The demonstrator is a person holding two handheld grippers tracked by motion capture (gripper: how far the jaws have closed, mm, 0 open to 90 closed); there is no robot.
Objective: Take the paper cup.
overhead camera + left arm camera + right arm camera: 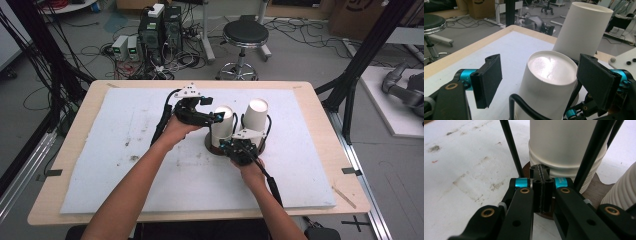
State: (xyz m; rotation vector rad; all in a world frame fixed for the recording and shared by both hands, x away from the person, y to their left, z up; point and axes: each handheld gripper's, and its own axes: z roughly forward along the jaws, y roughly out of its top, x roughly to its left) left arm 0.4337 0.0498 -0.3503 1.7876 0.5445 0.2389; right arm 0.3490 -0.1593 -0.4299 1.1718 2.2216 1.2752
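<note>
On the white-padded surface, two upturned white paper cups stand in a dark holder with black wire loops. The left tongs are spread wide, flanking the nearer cup (pads not touching it). The right tongs are pressed together on the holder's rim. The farther cup leans just behind.
</note>
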